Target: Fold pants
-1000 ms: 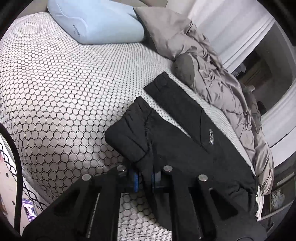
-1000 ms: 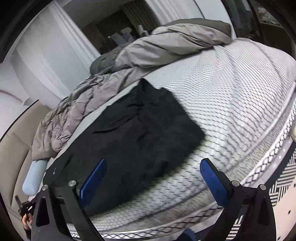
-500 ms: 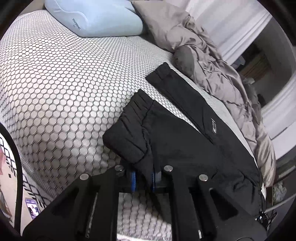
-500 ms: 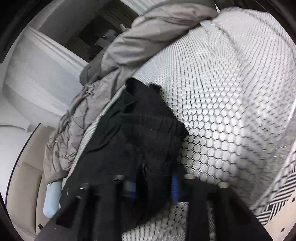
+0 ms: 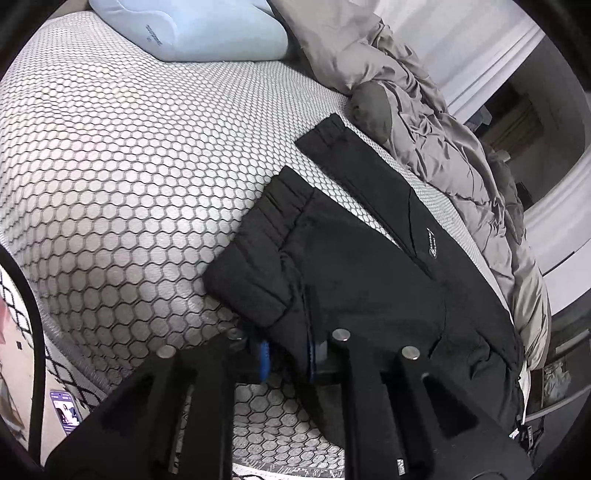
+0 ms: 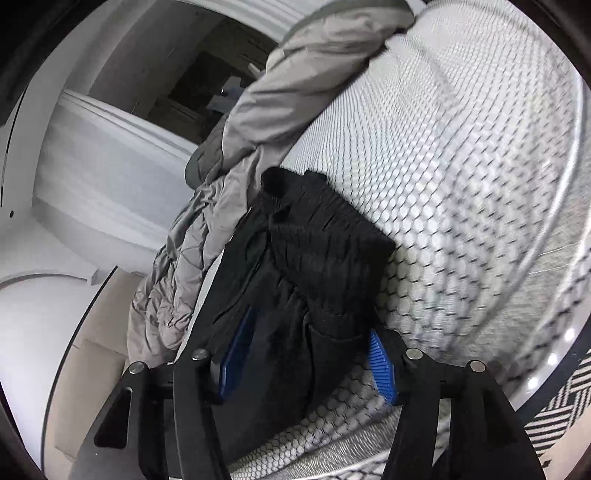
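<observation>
The black fabric pants (image 5: pixel 362 266) lie on the bed (image 5: pixel 129 177) with its white, hexagon-patterned cover, just beside the rumpled grey quilt (image 5: pixel 443 122) and well short of the pale blue pillow (image 5: pixel 199 29). The left gripper (image 5: pixel 288 354) has its fingers pressed nearly together, pinching the pants' near edge. The right gripper (image 6: pixel 306 354) is opening, its blue-padded fingers spread with bunched pants fabric between them.
</observation>
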Demonstrator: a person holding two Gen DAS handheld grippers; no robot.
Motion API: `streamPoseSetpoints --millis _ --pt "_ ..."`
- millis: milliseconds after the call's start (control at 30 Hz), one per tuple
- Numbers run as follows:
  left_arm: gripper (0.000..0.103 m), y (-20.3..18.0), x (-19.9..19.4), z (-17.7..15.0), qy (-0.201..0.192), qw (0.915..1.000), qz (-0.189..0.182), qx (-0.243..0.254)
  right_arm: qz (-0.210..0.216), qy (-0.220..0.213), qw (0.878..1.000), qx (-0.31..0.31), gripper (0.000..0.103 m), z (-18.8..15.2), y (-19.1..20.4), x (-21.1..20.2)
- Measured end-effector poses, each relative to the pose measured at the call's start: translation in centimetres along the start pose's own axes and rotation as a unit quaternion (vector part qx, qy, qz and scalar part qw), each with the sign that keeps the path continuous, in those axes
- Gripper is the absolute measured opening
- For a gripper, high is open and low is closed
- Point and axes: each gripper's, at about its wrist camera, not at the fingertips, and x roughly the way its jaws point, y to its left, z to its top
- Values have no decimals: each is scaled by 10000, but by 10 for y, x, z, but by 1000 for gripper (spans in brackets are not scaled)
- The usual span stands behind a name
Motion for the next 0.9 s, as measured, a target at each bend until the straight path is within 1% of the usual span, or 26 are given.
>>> streamPoseSetpoints --millis 33,67,133,233,333,400,500,567,600,633,700,767,833,867,900 --pt "9 0 -4 -1 -57 10000 -14 12 -155 -47 9998 -150 28 -2 3 -1" --pt "9 1 -8 -2 -101 9999 -30 53 -260 -50 9992 -285 18 -5 5 -2" --pt "8 0 -20 -7 -180 9996 -105 180 -164 -209 9990 -369 13 -9 3 -16" --pt "7 1 -39 -11 -301 9992 -229 153 -165 -413 9981 -417 13 -18 3 -42" --pt "7 -7 -52 -2 -429 9980 -449 86 44 -525 9979 -374 13 -22 8 -58" --pt "7 -23 -55 14 -549 9968 -538 200 107 -681 9962 -541 13 -17 24 -63" --pt "7 -56 -56 39 -742 9951 -470 451 94 -1099 9898 -897 12 2 63 -61" --pt "7 -78 -52 60 -849 9938 -479 527 29 -1320 9857 -1050 12 16 86 -56" --pt "7 -89 -47 72 -879 9934 -486 552 -49 -1483 9820 -1171 12 27 102 -48" --pt "7 -99 -41 85 -894 9933 -473 562 -104 -1557 9800 -1239 12 35 112 -43" --pt "7 -119 -16 115 -807 9946 -390 520 -142 -1605 9790 -1249 12 60 136 -14" --pt "8 -141 14 147 -666 9961 -301 504 -227 -1588 9788 -1270 13 84 156 14" --pt "9 -157 53 177 -508 9975 -7 488 -422 -1494 9792 -1307 14 108 174 55" --pt "9 -163 72 188 -359 9980 146 492 -564 -1390 9798 -1326 14 118 181 76" --pt "10 -167 95 201 -186 9984 198 490 -768 -1299 9797 -1319 14 130 189 102"
